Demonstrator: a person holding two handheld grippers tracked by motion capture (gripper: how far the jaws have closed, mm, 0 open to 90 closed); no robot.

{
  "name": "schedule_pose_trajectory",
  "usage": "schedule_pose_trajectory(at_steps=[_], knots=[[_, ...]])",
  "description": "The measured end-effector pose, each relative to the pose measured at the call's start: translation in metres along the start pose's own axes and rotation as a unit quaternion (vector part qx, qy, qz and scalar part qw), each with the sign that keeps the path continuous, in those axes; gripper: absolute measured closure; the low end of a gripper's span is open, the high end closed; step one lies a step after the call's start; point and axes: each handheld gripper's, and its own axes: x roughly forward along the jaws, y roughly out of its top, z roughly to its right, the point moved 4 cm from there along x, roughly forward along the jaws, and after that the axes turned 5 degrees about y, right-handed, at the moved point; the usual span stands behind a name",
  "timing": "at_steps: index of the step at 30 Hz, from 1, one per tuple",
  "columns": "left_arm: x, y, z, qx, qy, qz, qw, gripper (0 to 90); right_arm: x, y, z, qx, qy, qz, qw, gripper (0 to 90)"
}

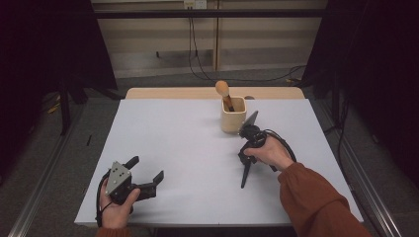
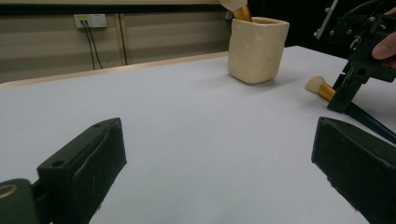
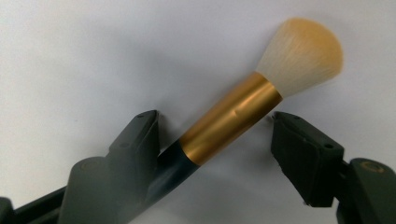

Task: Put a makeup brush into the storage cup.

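High view: white table (image 1: 188,148). A cream holder (image 1: 233,114) stands near the far edge, a second brush (image 1: 224,92) upright in it, bristles up. The right gripper (image 1: 247,148) is just in front of the holder, pointing down at the table. The makeup brush's dark handle (image 1: 245,175) lies on the table and runs out toward the person from under the hand. The left gripper (image 1: 143,175) rests well apart at the near left.

Left gripper view: jaws spread wide, only bare table between them. Holder (image 2: 258,50) ahead; makeup brush (image 2: 322,88) flat on the table, bristles toward the holder.

Right gripper view: makeup brush (image 3: 243,112) lies diagonally, long axis running from dark handle at lower left to pale bristles at upper right. One jaw touches the handle; the other stands clear of the gold ferrule, so not yet clamped.
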Motion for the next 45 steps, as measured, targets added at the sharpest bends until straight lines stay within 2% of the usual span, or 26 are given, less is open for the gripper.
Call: schedule_pose_trajectory(at_steps=[3,5,9,12,16,19,22,29,35,40,45], knots=[[0.0001,0.0,0.0005,0.003,-0.001,-0.002,1.0,3.1,-0.0005,0.0004,0.0003,0.006,0.001,-0.003,1.0,33.6],[0.0003,0.0,0.0006,0.005,-0.001,-0.003,1.0,3.1,-0.0002,0.0008,-0.0006,0.004,-0.005,-0.005,1.0,34.0],[0.0004,-0.0001,0.0006,0.007,-0.002,-0.003,1.0,3.1,-0.0003,0.0021,0.0004,0.001,-0.001,-0.011,0.9999,35.4],[0.0008,-0.0002,0.0008,0.007,-0.003,-0.004,1.0,3.1,-0.0016,0.0027,0.0024,-0.006,-0.003,-0.014,0.9999,41.8],[0.0013,-0.0003,0.0008,0.006,-0.004,-0.004,1.0,3.0,-0.0037,0.0022,0.0066,0.0,-0.001,-0.013,0.9999,51.7],[0.0015,-0.0003,0.0009,0.006,-0.004,-0.004,1.0,3.0,-0.0043,0.0023,0.0089,-0.004,-0.002,-0.011,0.9999,55.3],[0.0014,-0.0004,0.0006,0.007,-0.004,-0.005,1.0,3.0,-0.0044,0.0027,0.008,-0.011,-0.002,-0.013,0.9999,58.2],[0.0014,-0.0004,0.0005,0.007,-0.005,-0.005,1.0,3.0,-0.0044,0.0051,0.0005,-0.029,-0.005,-0.024,0.9993,72.9],[0.0011,-0.0004,0.0003,0.004,-0.006,-0.005,1.0,3.0,-0.0046,0.0049,0.001,-0.031,0.002,-0.024,0.9992,73.8],[0.0015,-0.0007,-0.0007,0.002,-0.002,-0.006,1.0,3.1,-0.0055,0.0031,0.0049,-0.03,0.022,-0.014,0.9992,74.2],[0.0015,-0.0011,-0.0021,-0.004,0.002,-0.007,1.0,3.1,-0.0061,-0.0005,0.0035,-0.039,0.015,-0.001,0.9991,74.3]])
